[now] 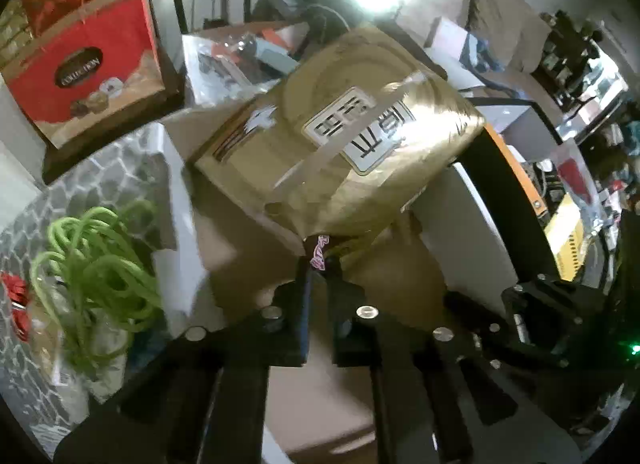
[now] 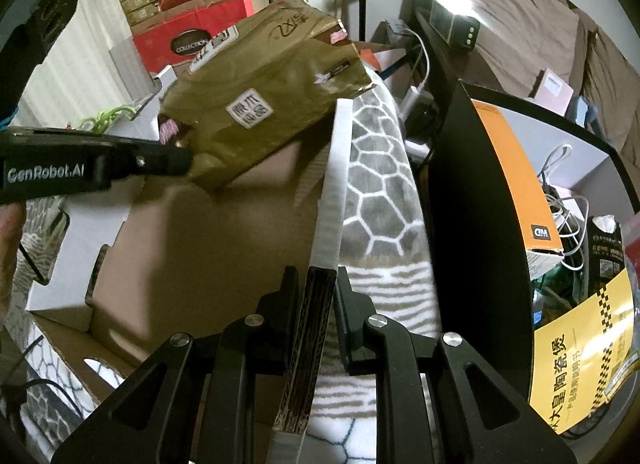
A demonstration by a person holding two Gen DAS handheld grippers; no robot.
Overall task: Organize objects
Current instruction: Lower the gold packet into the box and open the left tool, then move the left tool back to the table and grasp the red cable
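Observation:
A gold plastic-wrapped tissue pack (image 1: 340, 152) with a white label hangs tilted over an open cardboard box (image 2: 200, 244). My left gripper (image 1: 318, 264) is shut on the pack's crimped end seam, where a bit of pink shows between the fingers. The right wrist view shows the same pack (image 2: 260, 104) held from the left by the left gripper (image 2: 180, 158), above the box's inside. My right gripper (image 2: 318, 284) is shut on the box's upright white-faced flap (image 2: 334, 184), with the corrugated edge between the pads.
The box sits on a grey honeycomb-patterned blanket (image 2: 380, 192). A red gift box (image 1: 80, 68) stands at the back left, and a coil of green cord (image 1: 96, 264) lies left of the box. To the right are a black-and-orange carton (image 2: 508, 168) and a yellow leaflet (image 2: 580, 364).

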